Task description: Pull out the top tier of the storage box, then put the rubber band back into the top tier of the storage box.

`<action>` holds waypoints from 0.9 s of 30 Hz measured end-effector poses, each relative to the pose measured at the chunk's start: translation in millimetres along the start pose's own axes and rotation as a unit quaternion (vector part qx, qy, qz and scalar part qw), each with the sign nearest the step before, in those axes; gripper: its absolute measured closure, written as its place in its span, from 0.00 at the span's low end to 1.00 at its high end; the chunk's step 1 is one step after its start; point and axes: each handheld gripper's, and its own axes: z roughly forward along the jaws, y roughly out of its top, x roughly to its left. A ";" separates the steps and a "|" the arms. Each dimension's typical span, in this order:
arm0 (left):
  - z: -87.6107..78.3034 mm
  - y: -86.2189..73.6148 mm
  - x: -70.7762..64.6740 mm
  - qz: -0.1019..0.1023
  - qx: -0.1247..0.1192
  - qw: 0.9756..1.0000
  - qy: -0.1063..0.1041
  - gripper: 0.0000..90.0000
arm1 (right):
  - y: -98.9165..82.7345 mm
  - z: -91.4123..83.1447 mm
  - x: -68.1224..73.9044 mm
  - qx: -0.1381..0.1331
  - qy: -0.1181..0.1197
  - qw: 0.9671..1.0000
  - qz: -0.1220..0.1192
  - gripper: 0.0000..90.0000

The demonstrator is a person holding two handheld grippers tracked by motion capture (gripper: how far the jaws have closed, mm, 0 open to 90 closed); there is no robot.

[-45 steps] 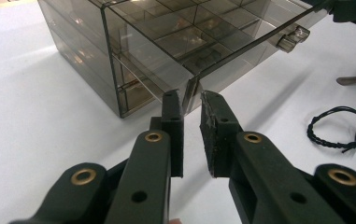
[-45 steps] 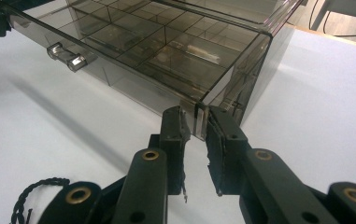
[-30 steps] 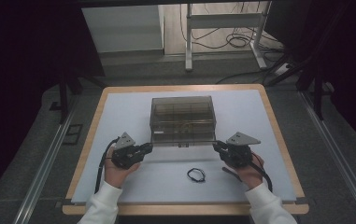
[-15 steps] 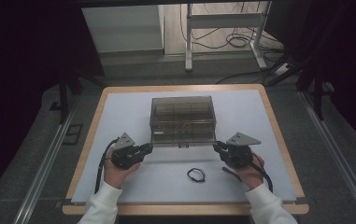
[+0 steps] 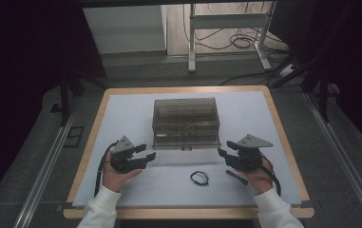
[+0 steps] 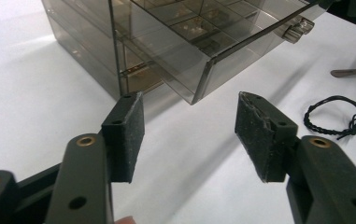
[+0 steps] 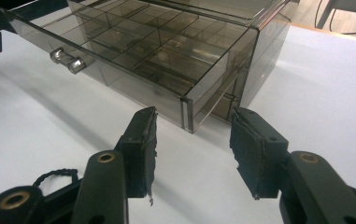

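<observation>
On the white-topped bench (image 5: 121, 118), a smoky transparent plastic drawer box (image 5: 185, 122) is sitting mid-surface, while the left gripper (image 5: 146, 153) and right gripper (image 5: 222, 153) are flanking its front corners, fingers having just been opening, now spread and pinching nothing, beside a black cord loop (image 5: 199, 177).

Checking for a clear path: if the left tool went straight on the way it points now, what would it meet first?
Most likely the near corner of the pulled-out drawer of the smoky clear organizer box. The left tool stands open with nothing between its jaws; depth is uncertain.
</observation>
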 end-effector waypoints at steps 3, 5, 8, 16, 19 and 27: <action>-2.3 -0.1 1.4 -0.002 0.002 1.000 0.002 0.45 | -0.7 -0.9 -0.2 0.000 0.002 1.000 0.003 0.56; -3.7 -0.2 1.7 -0.004 0.003 1.000 0.004 0.44 | -1.0 -1.4 -0.3 0.000 0.003 1.000 0.004 0.56; -6.3 -0.6 1.8 0.000 0.009 1.000 0.014 0.40 | -1.1 -2.5 0.4 0.002 0.004 1.000 0.006 0.55; -16.2 -7.5 3.7 -0.004 0.025 0.999 0.026 0.36 | -0.9 -6.0 7.4 0.009 0.006 1.000 0.003 0.54; -18.7 -10.7 5.9 -0.003 0.032 0.999 0.035 0.35 | -1.3 -7.6 9.8 0.010 0.009 1.000 0.004 0.54; -23.1 -11.9 13.0 -0.010 0.035 0.999 0.039 0.34 | 1.0 -11.0 17.3 0.025 0.008 1.000 -0.009 0.54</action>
